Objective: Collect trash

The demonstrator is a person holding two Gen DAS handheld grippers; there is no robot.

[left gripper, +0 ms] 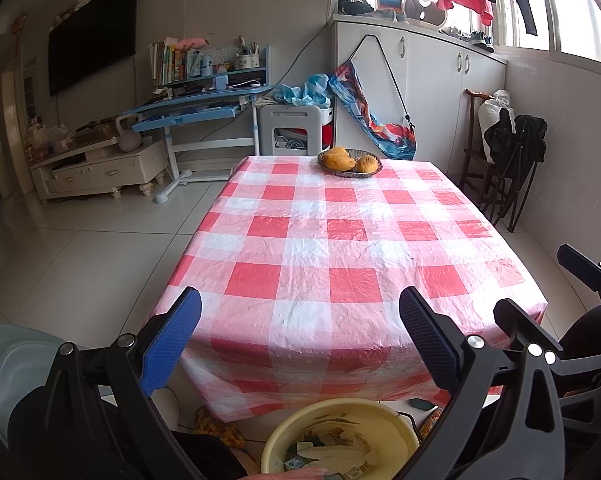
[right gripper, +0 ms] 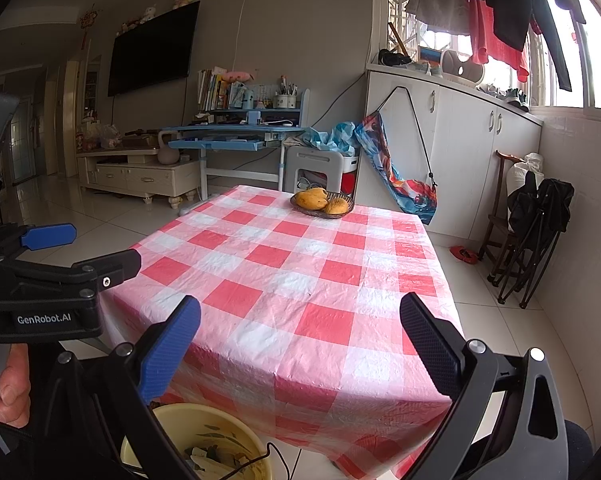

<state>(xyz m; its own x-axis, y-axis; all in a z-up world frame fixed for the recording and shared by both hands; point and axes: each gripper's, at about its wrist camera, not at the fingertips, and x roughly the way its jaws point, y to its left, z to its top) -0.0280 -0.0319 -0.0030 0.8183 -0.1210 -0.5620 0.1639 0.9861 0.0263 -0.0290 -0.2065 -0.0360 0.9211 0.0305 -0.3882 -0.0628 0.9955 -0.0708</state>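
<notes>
A yellow basin sits on the floor below the table's near edge and holds several scraps of trash. It also shows in the right wrist view. My left gripper is open and empty, held above the basin in front of the table. My right gripper is open and empty, also at the table's near edge. The left gripper shows at the left of the right wrist view, the right gripper at the right of the left wrist view. No trash shows on the table.
The table has a red and white checked cloth. A basket with mangoes stands at its far edge. A blue desk, a white cabinet and folded black chairs stand beyond and right.
</notes>
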